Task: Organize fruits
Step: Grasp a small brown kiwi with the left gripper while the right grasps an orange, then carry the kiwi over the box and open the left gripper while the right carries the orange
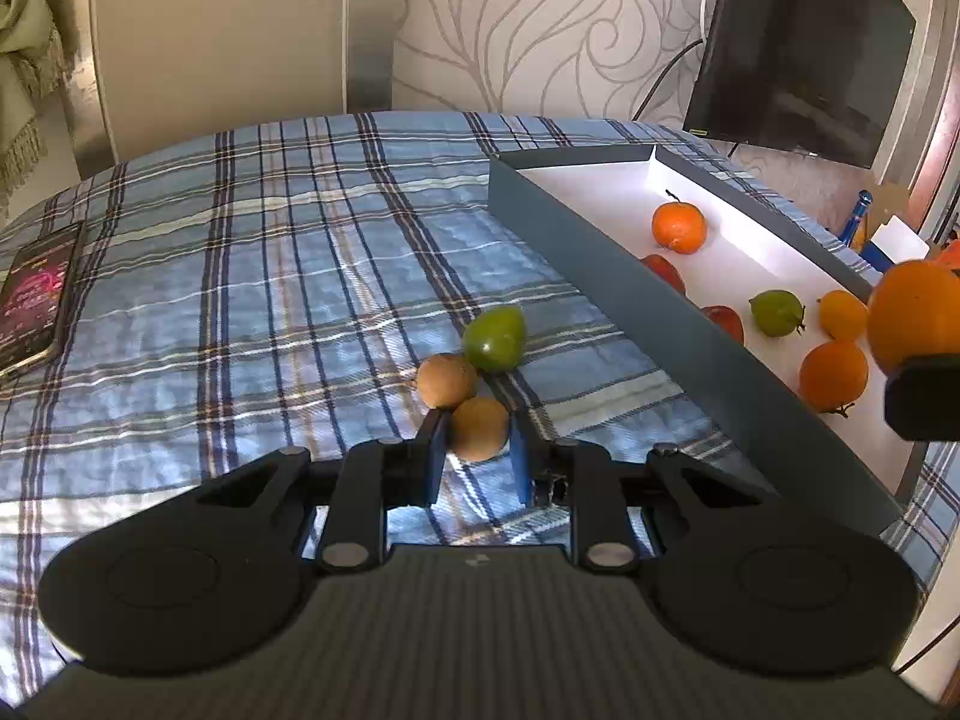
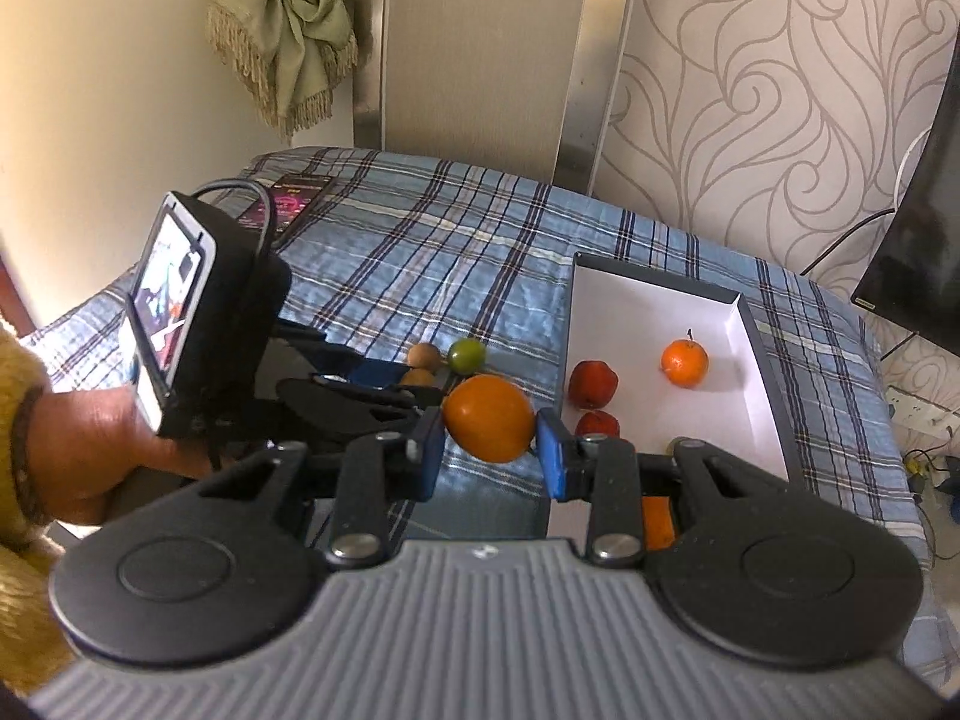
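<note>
Two hand-held grippers work over a table (image 1: 240, 240) covered in a blue plaid cloth. On its right part sits a shallow grey box (image 1: 600, 276) with a white floor, holding a stemmed mandarin (image 1: 678, 227), two red fruits (image 2: 593, 383), a small green fruit (image 1: 777, 312) and two smaller orange fruits (image 1: 834, 376). A dark monitor (image 1: 798, 54) stands behind the box, and a phone (image 1: 36, 300) lies at the cloth's far left edge.

Left of the box, on the cloth, three fruits cluster touching: a green one (image 1: 495, 338) farthest, a brown kiwi (image 1: 447, 380) beside it, and a second brown kiwi (image 1: 479, 428) nearest. The left hand-held gripper (image 1: 477, 450) stands narrowly parted with its blue pads on either side of this nearest kiwi; firm contact cannot be told.

The right hand-held gripper (image 2: 489, 450) clamps a large orange (image 2: 489, 417) between its blue pads, held in the air at the box's near left edge.
</note>
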The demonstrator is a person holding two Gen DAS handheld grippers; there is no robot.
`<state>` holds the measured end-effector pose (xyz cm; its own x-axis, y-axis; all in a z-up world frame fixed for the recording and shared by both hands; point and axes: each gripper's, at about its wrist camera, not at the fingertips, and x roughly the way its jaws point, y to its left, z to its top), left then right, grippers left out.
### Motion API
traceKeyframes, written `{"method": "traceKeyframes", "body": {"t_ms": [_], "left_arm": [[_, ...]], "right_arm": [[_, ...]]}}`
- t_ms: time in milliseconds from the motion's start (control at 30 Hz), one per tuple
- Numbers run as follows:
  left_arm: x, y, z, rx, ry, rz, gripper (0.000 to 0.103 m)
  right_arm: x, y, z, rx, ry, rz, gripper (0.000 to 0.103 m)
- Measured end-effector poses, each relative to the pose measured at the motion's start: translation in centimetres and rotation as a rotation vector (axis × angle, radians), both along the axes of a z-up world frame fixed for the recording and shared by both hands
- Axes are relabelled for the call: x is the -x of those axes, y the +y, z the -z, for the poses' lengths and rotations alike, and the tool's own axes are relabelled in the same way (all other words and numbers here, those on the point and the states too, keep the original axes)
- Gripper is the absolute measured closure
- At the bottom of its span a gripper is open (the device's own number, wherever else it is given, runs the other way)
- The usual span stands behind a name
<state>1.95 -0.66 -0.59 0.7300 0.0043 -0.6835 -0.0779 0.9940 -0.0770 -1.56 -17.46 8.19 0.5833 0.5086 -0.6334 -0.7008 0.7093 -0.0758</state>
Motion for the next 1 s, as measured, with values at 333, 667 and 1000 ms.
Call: {"method": "traceKeyframes", "body": {"t_ms": [333,667,1000], "left_arm": [[1.6,1.8,-1.4,-0.024,-0.017,-0.064,0.077],[2.0,2.9,-3.8,-0.045,-0.061,-0.106,0.077],[1.2,1.8,-7.7,-0.061,-0.064,-0.085,0.077]], "right_arm": [[-0.8,-0.1,0.7,-0.055,0.052,-0.007,0.067],[-0.9,0.3,0.9,-0.077,0.061,-0.041,0.067],[-1.0,-2.6,-0.6,-0.097,0.042,0.04,0.067]]}}
